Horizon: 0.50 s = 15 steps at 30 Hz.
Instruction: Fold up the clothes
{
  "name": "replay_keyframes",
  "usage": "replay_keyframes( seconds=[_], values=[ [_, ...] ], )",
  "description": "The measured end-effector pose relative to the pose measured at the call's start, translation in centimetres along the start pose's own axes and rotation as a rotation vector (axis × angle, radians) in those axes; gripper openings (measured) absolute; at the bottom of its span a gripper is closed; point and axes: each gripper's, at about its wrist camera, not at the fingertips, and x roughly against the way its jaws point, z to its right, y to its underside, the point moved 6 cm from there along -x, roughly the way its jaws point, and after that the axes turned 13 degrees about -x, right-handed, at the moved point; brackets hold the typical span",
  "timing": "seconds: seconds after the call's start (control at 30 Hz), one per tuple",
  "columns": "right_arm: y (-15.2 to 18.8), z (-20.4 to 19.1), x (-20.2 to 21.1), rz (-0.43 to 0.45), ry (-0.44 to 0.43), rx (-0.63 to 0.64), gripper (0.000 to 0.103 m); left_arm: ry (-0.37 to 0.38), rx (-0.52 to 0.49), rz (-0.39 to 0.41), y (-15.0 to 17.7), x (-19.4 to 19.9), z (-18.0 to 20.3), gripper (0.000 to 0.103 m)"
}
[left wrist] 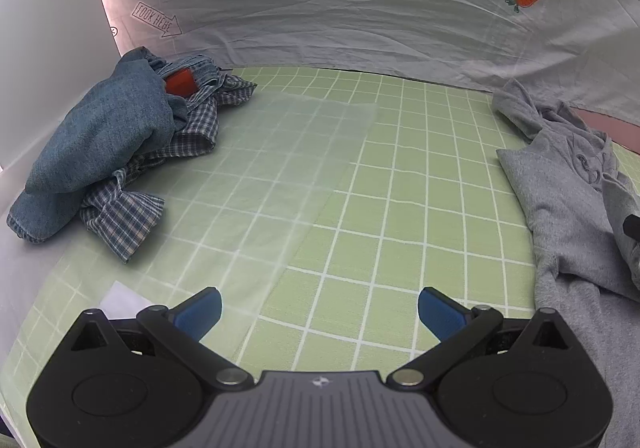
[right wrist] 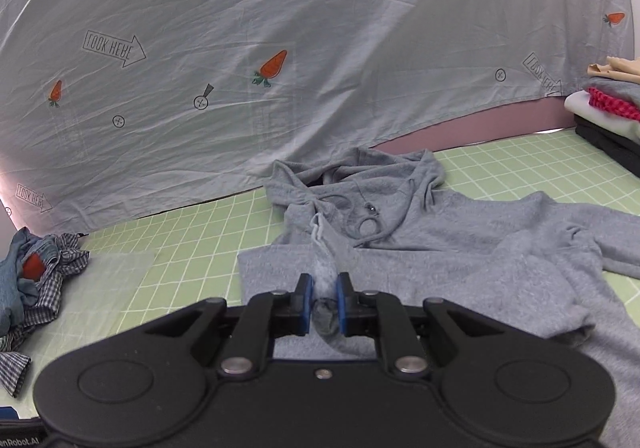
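One grey hoodie (right wrist: 460, 240), rumpled, hood up top

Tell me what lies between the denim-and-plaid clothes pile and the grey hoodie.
Only bare green checked mat, part of it under a translucent sheet, separates the clothes pile from the grey hoodie; the left wrist view shows it best.

Grey hoodie (right wrist: 460, 248), rumpled, spread flat ahead and right of right gripper (right wrist: 324, 300), hood farthest, one fold pinched between its pads. Denim-and-plaid heap (left wrist: 108, 152), crumpled, far ahead-left of left gripper (left wrist: 320, 312).
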Motion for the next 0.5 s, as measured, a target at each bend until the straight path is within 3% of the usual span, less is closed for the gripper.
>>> replay_keyframes(
  seconds=[0.2,0.27,0.3,0.33,0.4,0.5],
  values=[
    [2.8,-0.3,-2.6,-0.097,0.026,-0.034,0.016,0.028,0.010,-0.022,-0.1,-1.3,-0.2,0.103],
    [3.4,0.0,-3.3,-0.154,0.027,-0.039,0.025,0.039,-0.001,-0.014,-0.5,-1.4,0.2,0.103],
    [3.4,0.1,-3.2,-0.154,0.032,-0.039,0.037,0.043,-0.007,-0.010,-0.7,-1.4,0.4,0.103],
    [3.0,0.3,-2.5,-0.125,0.042,-0.038,0.051,0.050,-0.010,-0.007,-0.9,-1.5,0.7,0.103],
    [1.9,1.2,-0.9,-0.045,0.073,-0.044,0.060,0.069,-0.013,-0.001,-1.5,-1.6,1.4,0.103],
    [0.4,3.8,0.1,0.023,0.156,-0.065,0.061,0.102,-0.023,0.010,-2.2,-1.7,2.8,0.103]
  ],
)
